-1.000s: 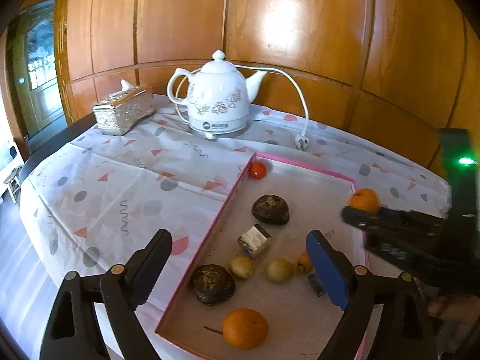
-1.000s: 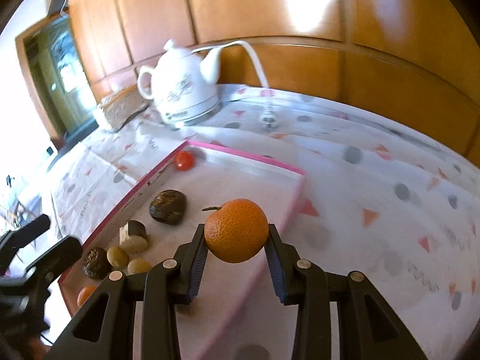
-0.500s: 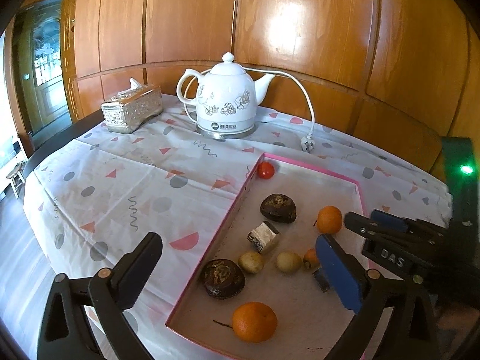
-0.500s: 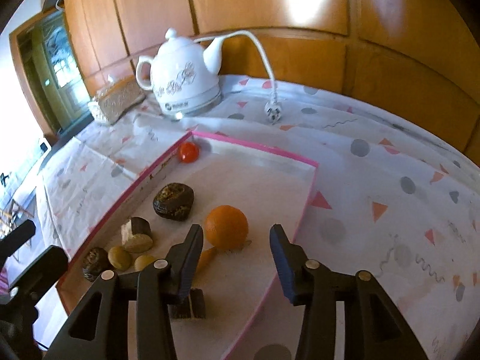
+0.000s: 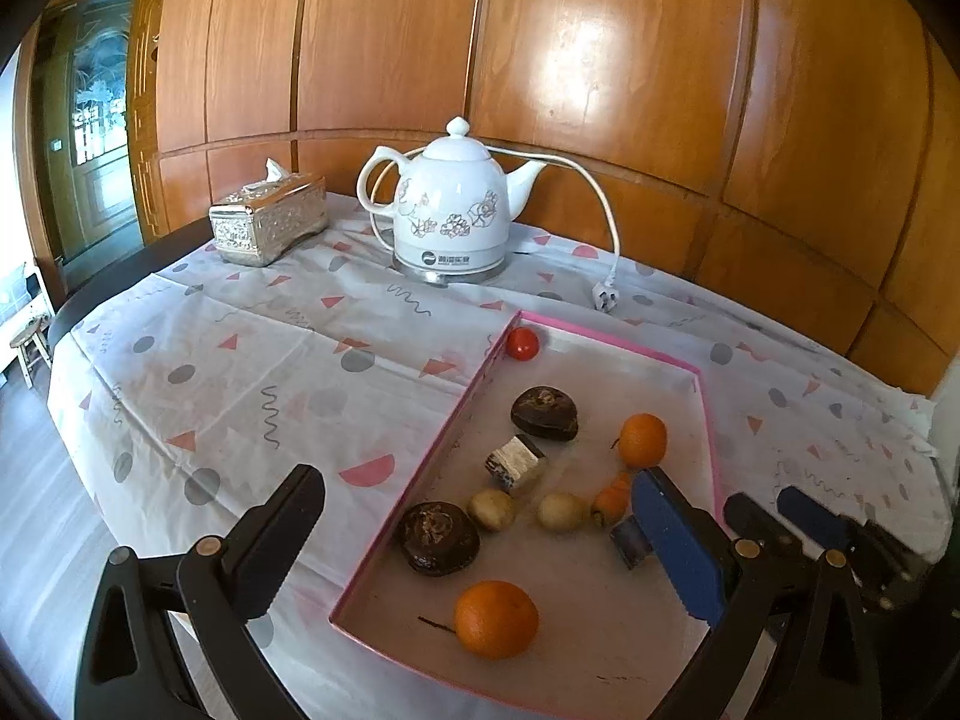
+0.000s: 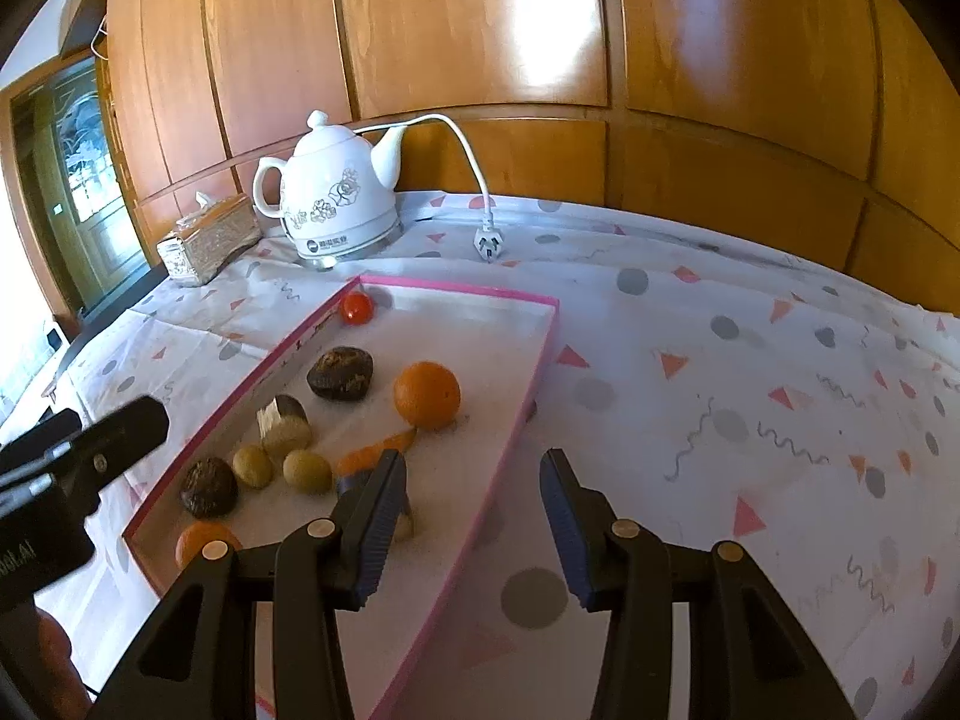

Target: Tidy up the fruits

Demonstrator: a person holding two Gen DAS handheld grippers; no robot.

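Note:
A pink-rimmed white tray (image 5: 606, 339) (image 6: 456, 294) lies on the patterned tablecloth. In it are two oranges (image 5: 642, 439) (image 5: 495, 618), a red cherry tomato (image 5: 521, 343) (image 6: 356, 306), two dark wrinkled fruits (image 5: 544, 413) (image 5: 438, 537), two small yellow-green fruits (image 5: 491, 510) (image 5: 560, 512), a small orange piece (image 5: 611, 498) and a cut block (image 5: 516, 463). My left gripper (image 5: 480, 540) is open and empty above the tray's near end. My right gripper (image 6: 472, 516) is open and empty over the tray's right rim, behind the orange (image 6: 426, 394).
A white floral electric kettle (image 5: 451, 210) (image 6: 339, 198) with cord and loose plug (image 5: 604, 298) stands beyond the tray. A silver tissue box (image 5: 268, 219) sits at the back left. Wooden wall panels close the far side. The table edge drops off at left.
My right gripper opened and let go of the orange, which now rests in the tray. The right gripper then drew back and rose. My left gripper pulled back slightly, still open.

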